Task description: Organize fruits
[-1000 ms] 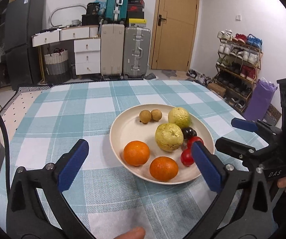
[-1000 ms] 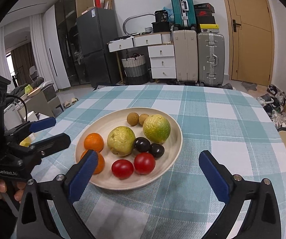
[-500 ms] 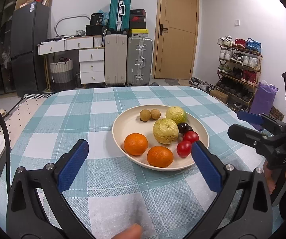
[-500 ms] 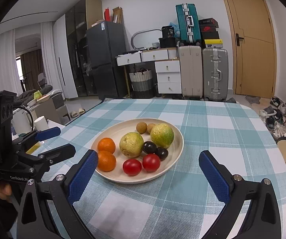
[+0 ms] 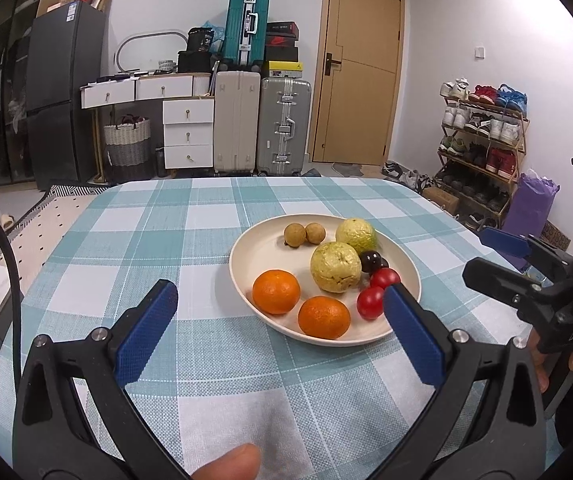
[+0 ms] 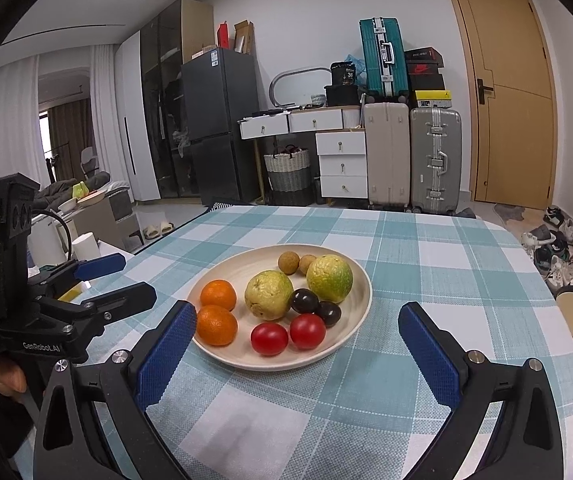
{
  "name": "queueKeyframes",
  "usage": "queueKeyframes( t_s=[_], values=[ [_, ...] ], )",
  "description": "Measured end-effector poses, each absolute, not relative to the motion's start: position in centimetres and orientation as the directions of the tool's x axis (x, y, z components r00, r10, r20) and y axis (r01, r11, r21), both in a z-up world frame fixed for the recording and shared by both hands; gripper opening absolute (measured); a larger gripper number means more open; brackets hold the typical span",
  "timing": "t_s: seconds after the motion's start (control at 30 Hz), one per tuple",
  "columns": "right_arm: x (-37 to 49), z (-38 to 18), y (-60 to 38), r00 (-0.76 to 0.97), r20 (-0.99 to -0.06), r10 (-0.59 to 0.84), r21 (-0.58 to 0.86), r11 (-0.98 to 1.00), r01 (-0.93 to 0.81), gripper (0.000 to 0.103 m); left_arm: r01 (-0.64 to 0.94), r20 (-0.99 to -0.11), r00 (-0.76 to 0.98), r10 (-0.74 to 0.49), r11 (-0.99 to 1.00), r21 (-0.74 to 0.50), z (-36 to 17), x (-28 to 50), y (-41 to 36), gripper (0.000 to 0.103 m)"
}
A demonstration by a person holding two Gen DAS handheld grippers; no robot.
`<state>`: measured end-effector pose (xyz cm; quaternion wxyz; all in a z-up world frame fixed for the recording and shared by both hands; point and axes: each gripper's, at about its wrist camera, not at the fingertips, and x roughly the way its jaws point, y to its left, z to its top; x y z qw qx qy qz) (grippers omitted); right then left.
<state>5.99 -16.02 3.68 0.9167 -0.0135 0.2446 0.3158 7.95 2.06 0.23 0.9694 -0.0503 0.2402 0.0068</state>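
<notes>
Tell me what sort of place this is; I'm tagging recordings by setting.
Most likely a lived-in home, a dining or multi-use room: a table under a checked tablecloth holds a plate of fruit, with a fridge, stacked suitcases and a shoe rack around it.

Left gripper (image 5: 278, 320) hovers level, blue fingers (image 5: 146, 336) spread wide, nothing between them. Right gripper (image 6: 298, 344) is likewise wide apart and empty, a thumb (image 5: 230, 462) showing under the left one.
</notes>
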Motion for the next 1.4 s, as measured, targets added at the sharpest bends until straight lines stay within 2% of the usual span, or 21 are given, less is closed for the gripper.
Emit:
queueKeyframes(
  t_s=[1.4],
  values=[
    [5.74,3.85,-16.2,0.684,-0.452,0.573,0.13,0.801,-0.585,0.103,-0.037,-0.464,0.886,-0.011,0.995,-0.095,0.22,7.94,2.07,0.103]
  ],
)
